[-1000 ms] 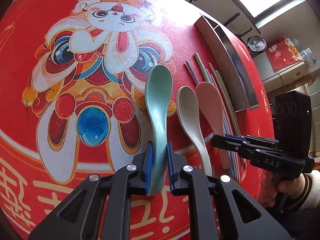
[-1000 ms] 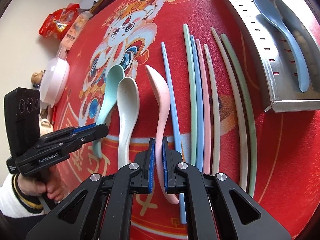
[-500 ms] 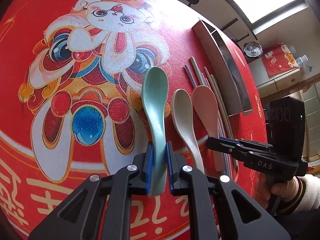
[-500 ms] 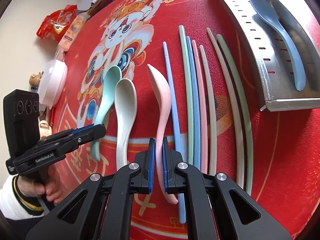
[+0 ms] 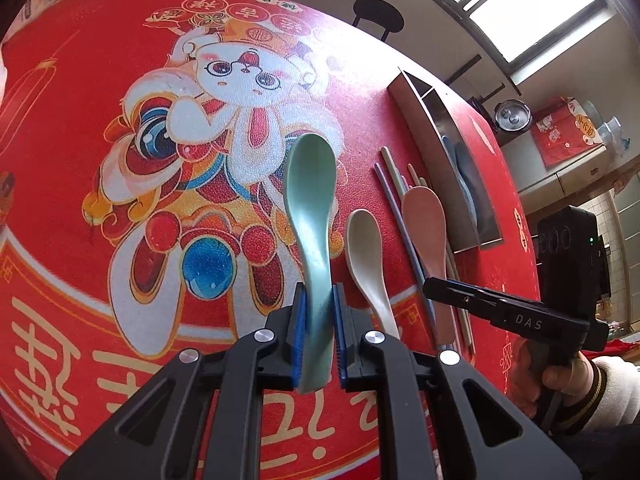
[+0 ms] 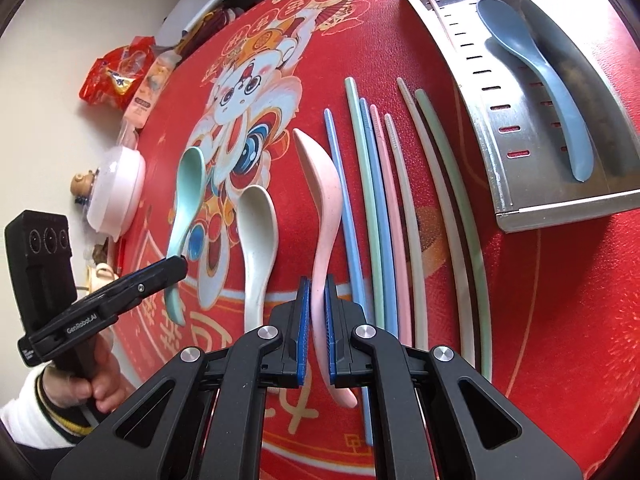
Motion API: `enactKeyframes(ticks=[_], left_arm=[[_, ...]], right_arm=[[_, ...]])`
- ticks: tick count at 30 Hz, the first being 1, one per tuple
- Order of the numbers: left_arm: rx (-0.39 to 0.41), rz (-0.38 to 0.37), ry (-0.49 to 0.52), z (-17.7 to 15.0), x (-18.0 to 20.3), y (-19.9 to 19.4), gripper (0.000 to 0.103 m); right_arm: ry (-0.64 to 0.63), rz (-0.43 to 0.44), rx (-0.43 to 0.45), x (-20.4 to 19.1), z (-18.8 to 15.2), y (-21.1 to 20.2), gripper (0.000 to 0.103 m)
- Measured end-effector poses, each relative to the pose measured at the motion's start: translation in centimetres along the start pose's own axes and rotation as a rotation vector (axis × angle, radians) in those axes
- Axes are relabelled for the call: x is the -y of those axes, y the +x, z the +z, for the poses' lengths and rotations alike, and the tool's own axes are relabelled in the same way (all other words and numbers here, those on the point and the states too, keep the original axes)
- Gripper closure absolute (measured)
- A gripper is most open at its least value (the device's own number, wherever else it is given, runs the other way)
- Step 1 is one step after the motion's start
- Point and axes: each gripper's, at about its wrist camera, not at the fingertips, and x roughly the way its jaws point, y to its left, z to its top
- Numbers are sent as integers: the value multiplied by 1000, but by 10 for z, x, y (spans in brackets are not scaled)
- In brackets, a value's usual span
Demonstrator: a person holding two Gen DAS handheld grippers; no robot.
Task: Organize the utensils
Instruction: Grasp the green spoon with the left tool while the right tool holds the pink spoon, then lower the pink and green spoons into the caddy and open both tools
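Early in the sorting: one blue spoon point(image 6: 536, 76) already in the steel tray point(image 6: 504, 184). Left tool point(image 5: 319, 334) clamped on green spoon point(image 5: 312, 200), right tool point(image 6: 316, 332) on pink spoon point(image 6: 324, 200). Cream spoon point(image 6: 256, 240) and chopsticks point(image 6: 384, 208) still on the red table point(image 6: 560, 320).

The tablecloth point(image 5: 100, 92) is red with a pebbled, grainy print, faintly shiny at the frame's top. The green spoon point(image 5: 310, 200), cream spoon point(image 5: 364, 248) and pink spoon point(image 6: 324, 200) look like matt plastic (smooth, barely any gleam). At upper right, the tray point(image 6: 492, 128) is brushed metal, slotted, holding a matt blue spoon point(image 6: 532, 72).
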Motion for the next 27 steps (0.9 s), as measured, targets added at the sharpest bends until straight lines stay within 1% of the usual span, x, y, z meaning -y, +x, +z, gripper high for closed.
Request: enactKeyframes(ticks=[8,13,16,19,23,27], left_arm=[[18,-17,15,15,21,-2,91],[26,-53,48,36,53,5,91],[29,-82,66,51,76,15,91],[29,-110,69,67,100,28,91],[10,-135,48,83,126,53,91],[-13,-148,39,93,148,77,91]], right_arm=[[4,11,48,2,7,-20,96],[-7,11,94,8,18,-47,96],[-23,-17,122,17,31,-65,96],[-27,-65,129,34,50,-80,96],[-10,-114,120,61,76,-92,96],[12,-131,97,82,94,-93,96]])
